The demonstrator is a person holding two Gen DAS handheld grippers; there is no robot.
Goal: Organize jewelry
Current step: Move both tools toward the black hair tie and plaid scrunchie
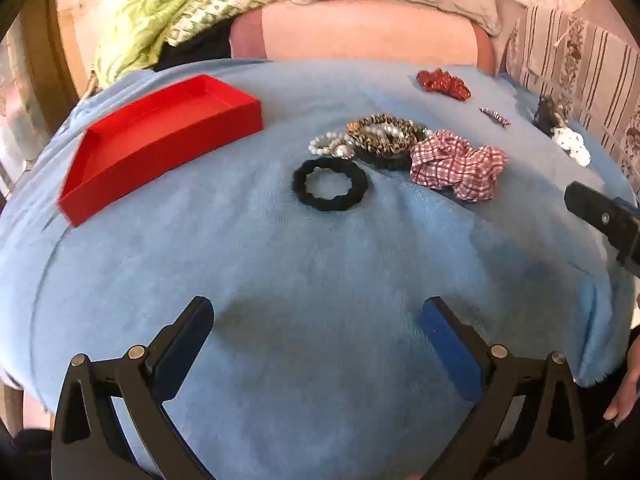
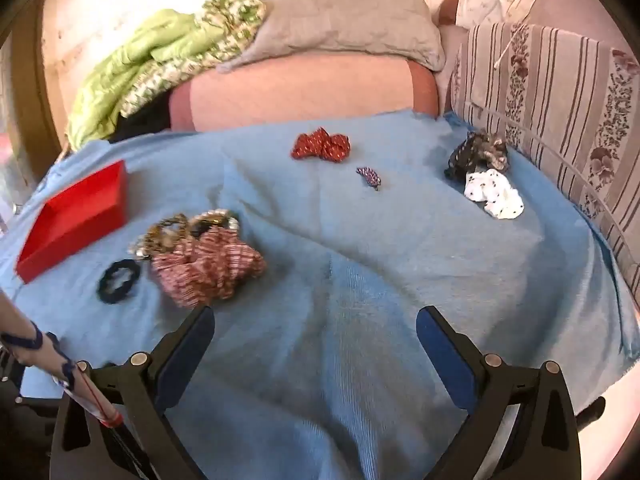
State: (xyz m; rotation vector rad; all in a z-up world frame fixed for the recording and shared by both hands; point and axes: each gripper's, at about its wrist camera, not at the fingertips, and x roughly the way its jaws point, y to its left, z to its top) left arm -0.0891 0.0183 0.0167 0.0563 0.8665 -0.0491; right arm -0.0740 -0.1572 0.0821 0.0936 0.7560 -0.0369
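Nearest my cameras, above a wrinkled light-blue cloth point(image 1: 320, 264), both tools hang with nothing between their fingers. My left gripper point(image 1: 318, 320) has its dark, blue-padded fingers spread wide; my right gripper point(image 2: 316, 328) is spread wide too.

Further out, a black ring-shaped hair tie point(image 1: 330, 184) lies flat on the cloth. Just beyond it sits a heap of pearl and leopard-print bracelets point(image 1: 372, 138), touching a red-and-white checked fabric scrunchie point(image 1: 458, 166) on its right. To the left, apart from the heap, an open red rectangular box point(image 1: 160, 140) rests at an angle.

Farther back lie a small purple beaded piece point(image 2: 370, 177), a dark red dotted scrunchie point(image 2: 320, 146), and, near the striped floral sofa back point(image 2: 560, 92), a dark patterned scrunchie point(image 2: 478, 156) touching a white dotted one point(image 2: 494, 196).
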